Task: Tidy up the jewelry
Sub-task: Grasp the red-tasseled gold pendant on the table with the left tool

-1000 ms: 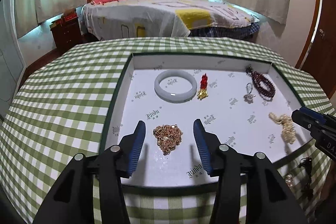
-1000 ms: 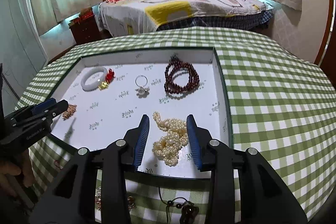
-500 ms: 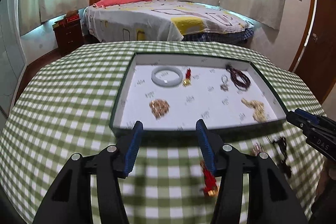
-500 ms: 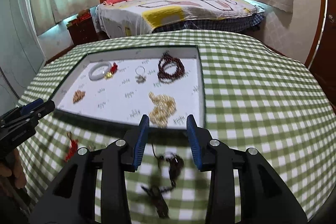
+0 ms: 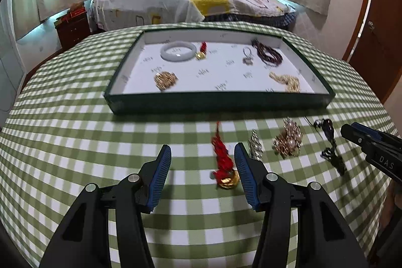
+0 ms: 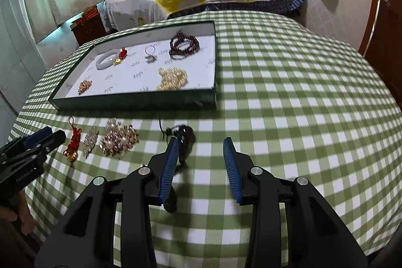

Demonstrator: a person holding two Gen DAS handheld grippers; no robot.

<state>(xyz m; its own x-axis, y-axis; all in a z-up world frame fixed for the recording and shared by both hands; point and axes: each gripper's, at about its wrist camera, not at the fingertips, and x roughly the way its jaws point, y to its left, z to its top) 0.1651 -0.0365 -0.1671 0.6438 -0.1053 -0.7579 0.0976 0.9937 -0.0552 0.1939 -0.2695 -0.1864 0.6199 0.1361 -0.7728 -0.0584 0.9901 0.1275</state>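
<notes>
A green-walled tray (image 5: 218,102) (image 6: 133,98) holds a jade bangle (image 5: 178,51), gold chains (image 5: 164,79), a pearl strand (image 5: 286,82) and dark beads (image 5: 267,54). On the checked cloth in front lie a red tassel charm (image 5: 222,160) (image 6: 72,142), a silver brooch (image 5: 255,145), a pearl brooch (image 5: 287,140) (image 6: 118,140) and a black pendant (image 5: 329,140) (image 6: 184,140). My left gripper (image 5: 202,167) is open and empty; the red charm lies by its right finger. My right gripper (image 6: 201,162) is open and empty; the black pendant lies by its left finger.
A round table under a green checked cloth (image 5: 62,117) carries everything. A bed (image 5: 188,1) and a wooden nightstand (image 5: 72,28) stand behind it. A brown door (image 5: 377,24) is at the right.
Both grippers have drawn back from over the tray to above the cloth in front of it. The loose pieces on the cloth have come into view. Both stay open.
</notes>
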